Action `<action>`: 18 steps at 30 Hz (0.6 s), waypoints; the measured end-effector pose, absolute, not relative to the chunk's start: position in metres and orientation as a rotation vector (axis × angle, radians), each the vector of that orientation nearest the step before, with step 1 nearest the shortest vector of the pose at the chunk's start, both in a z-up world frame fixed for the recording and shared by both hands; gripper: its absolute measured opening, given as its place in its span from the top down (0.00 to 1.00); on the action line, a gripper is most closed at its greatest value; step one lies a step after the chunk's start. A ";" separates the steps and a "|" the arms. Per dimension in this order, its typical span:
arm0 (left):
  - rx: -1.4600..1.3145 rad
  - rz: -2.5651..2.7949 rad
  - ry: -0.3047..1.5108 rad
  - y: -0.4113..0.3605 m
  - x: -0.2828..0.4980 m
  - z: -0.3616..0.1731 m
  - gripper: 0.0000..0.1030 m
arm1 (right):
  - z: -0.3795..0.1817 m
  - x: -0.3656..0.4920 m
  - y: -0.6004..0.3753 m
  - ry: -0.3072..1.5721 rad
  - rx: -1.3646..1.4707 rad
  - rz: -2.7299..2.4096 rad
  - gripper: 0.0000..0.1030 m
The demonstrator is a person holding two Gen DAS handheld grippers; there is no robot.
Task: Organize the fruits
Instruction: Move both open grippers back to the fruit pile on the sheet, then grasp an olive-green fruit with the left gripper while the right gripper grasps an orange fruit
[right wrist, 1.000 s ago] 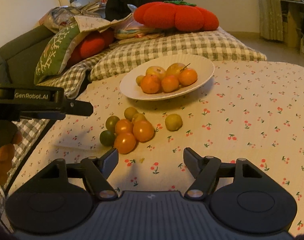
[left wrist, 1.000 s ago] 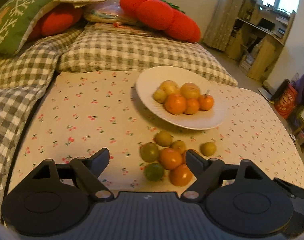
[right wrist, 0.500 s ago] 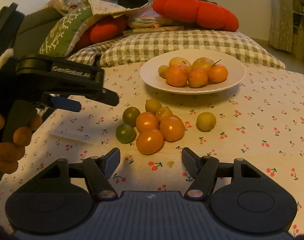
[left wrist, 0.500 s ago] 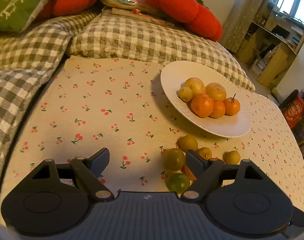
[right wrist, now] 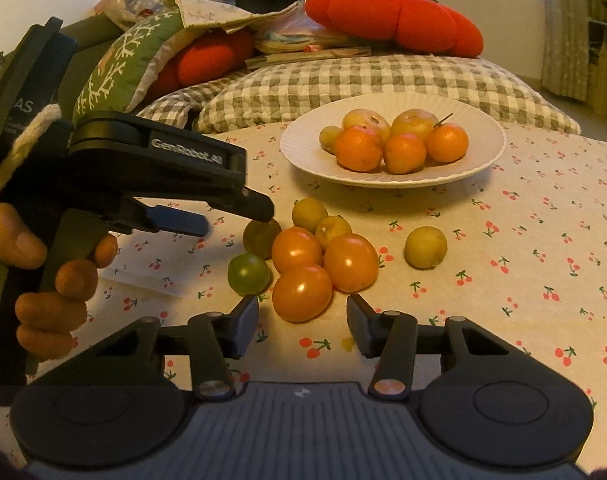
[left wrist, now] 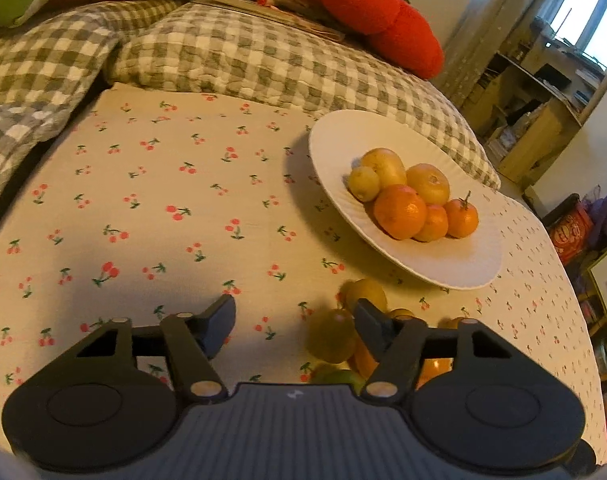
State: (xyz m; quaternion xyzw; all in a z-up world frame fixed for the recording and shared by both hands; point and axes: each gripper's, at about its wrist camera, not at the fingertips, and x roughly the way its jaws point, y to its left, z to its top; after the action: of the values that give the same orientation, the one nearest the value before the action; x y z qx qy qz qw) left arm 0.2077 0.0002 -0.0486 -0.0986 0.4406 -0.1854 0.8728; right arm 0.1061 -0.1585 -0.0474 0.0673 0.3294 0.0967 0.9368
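A white plate [right wrist: 299, 152] holds several orange and yellow fruits [right wrist: 359, 148] on the cherry-print cloth; it also shows in the left wrist view [left wrist: 463, 264]. In front of it lies a loose cluster of orange, yellow and green fruits [right wrist: 301, 248], with one yellow fruit [right wrist: 425, 247] apart to the right. My left gripper [left wrist: 293, 318] is open, low over the cluster's left edge, a green fruit [left wrist: 331, 340] by its right finger. My right gripper [right wrist: 302, 322] is open and empty, just short of the nearest orange fruit [right wrist: 301, 292].
Checked cushions [right wrist: 343, 84], a red pumpkin-shaped pillow [right wrist: 391, 20] and a green pillow [right wrist: 119, 68] lie behind the plate. A shelf unit [left wrist: 535, 120] stands at the far right. A flat white paper [right wrist: 151, 276] lies left of the cluster.
My left gripper has moved forward and down to the loose fruits, so they now sit between and behind its right finger. My right gripper has moved closer to the cluster.
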 end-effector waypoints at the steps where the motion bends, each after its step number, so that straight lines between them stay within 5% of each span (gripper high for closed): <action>1: -0.203 -0.393 0.918 -0.002 0.207 -0.049 0.42 | -0.048 0.107 -0.158 0.672 0.137 0.198 0.56; 18: -0.035 -0.387 0.865 -0.025 0.199 -0.055 0.66 | -0.049 0.116 -0.156 0.664 0.134 0.208 0.70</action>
State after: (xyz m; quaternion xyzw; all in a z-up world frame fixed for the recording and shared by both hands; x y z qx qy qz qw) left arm 0.1991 -0.0247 -0.0554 -0.0170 0.4164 -0.1865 0.8897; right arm 0.1161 -0.1559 -0.0487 0.0656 0.3253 0.1019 0.9378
